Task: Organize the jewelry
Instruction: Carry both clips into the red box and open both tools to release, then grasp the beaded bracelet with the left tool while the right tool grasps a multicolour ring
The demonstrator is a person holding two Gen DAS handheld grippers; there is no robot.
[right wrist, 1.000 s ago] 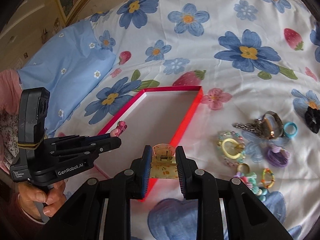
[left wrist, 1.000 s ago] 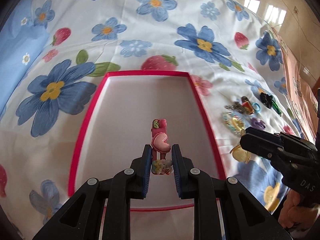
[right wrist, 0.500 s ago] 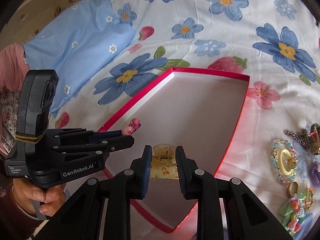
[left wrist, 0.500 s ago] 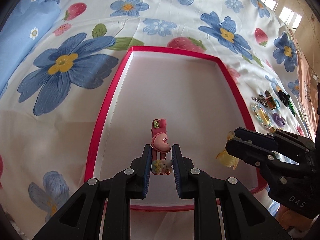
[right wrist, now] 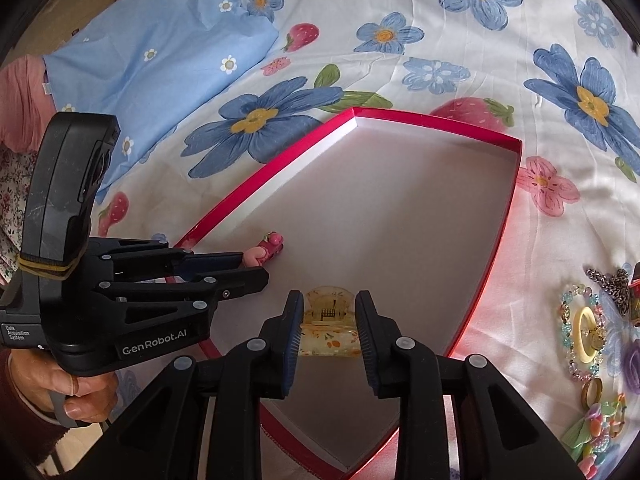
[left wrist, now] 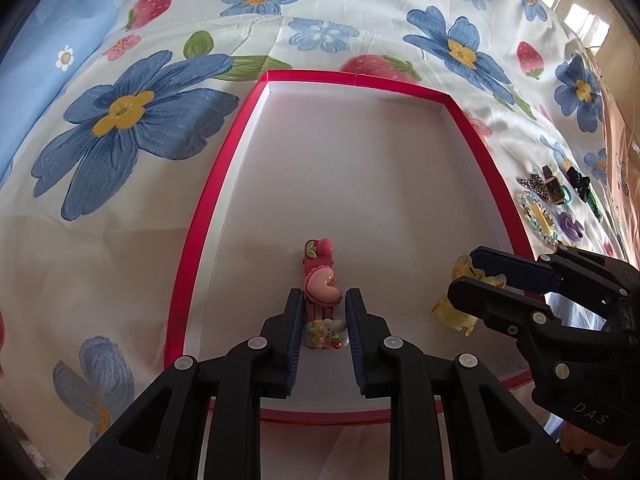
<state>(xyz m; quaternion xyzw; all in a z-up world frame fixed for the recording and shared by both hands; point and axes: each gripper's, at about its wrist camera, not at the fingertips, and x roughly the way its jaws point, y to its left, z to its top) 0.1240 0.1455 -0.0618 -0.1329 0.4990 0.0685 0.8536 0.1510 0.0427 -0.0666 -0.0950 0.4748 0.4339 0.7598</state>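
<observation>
A shallow red-rimmed box [left wrist: 208,216] with a white floor lies on the flowered bedsheet; it also shows in the right wrist view [right wrist: 496,240]. My left gripper [left wrist: 323,320] is shut on a pink heart hair clip [left wrist: 320,280], low over the box floor near its front. My right gripper [right wrist: 327,324] is shut on a translucent yellow claw clip [right wrist: 328,312], also over the box floor. In the left wrist view the right gripper [left wrist: 476,280] and yellow clip [left wrist: 452,312] sit at the right. In the right wrist view the left gripper [right wrist: 256,268] holds the pink clip [right wrist: 268,250].
A pile of loose jewelry lies on the sheet right of the box: bead bracelet [right wrist: 584,332], chain with a watch [right wrist: 612,288], purple scrunchie [right wrist: 632,364], rings and pastel clips [right wrist: 596,432]. A blue pillow [right wrist: 160,40] lies at far left.
Both grippers moved forward and lower over the box with their clips still held. The right gripper came from the box's right rim to inside the box.
</observation>
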